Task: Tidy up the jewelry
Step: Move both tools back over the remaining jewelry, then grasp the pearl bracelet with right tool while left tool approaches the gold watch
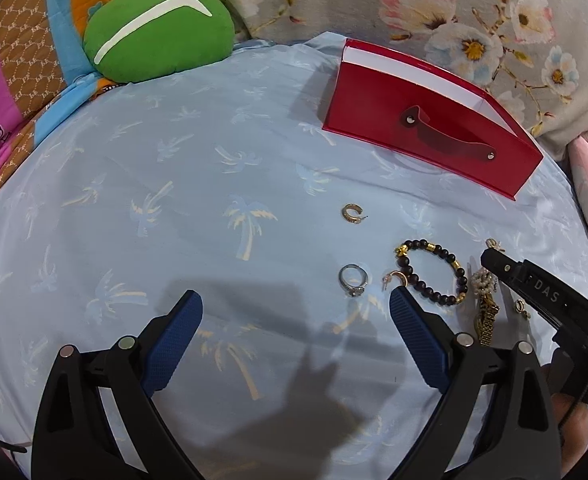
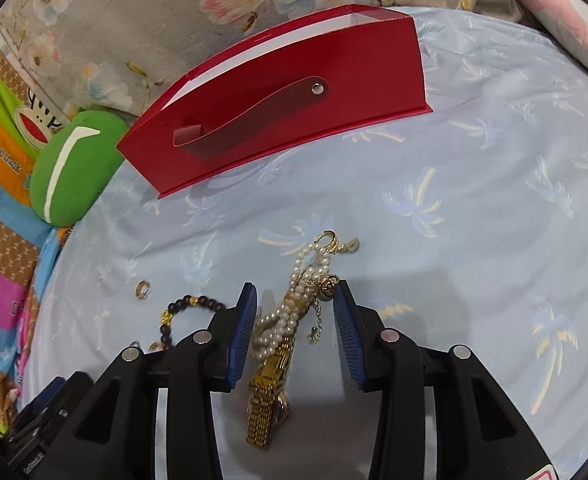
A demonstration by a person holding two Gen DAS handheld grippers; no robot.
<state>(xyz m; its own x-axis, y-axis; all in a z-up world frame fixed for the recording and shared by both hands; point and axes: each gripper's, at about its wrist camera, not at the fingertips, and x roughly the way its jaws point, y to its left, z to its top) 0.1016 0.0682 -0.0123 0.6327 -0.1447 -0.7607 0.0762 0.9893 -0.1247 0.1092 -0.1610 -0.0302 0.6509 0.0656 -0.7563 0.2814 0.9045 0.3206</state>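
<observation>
Jewelry lies on a light blue palm-print sheet (image 1: 174, 200). In the left wrist view: a gold hoop earring (image 1: 349, 213), a silver ring (image 1: 353, 280), a small gold earring (image 1: 395, 279), a dark bead bracelet (image 1: 433, 276), and a pearl strand (image 1: 482, 280) on a gold watch band (image 1: 485, 320). My left gripper (image 1: 295, 300) is open, just short of the ring. My right gripper (image 2: 295, 294) is open, its jaws on either side of the pearl strand (image 2: 294, 300) and gold watch band (image 2: 266, 400), not closed on them. An open red box (image 1: 429, 128) stands behind; it also shows in the right wrist view (image 2: 278, 112).
A green cushion (image 1: 154, 32) sits at the back left by colourful bedding (image 1: 22, 80). A grey floral blanket (image 1: 473, 20) lies behind the box. A pink pillow (image 2: 573, 20) is at the far right. The right gripper's body (image 1: 545, 300) shows at the right edge of the left wrist view.
</observation>
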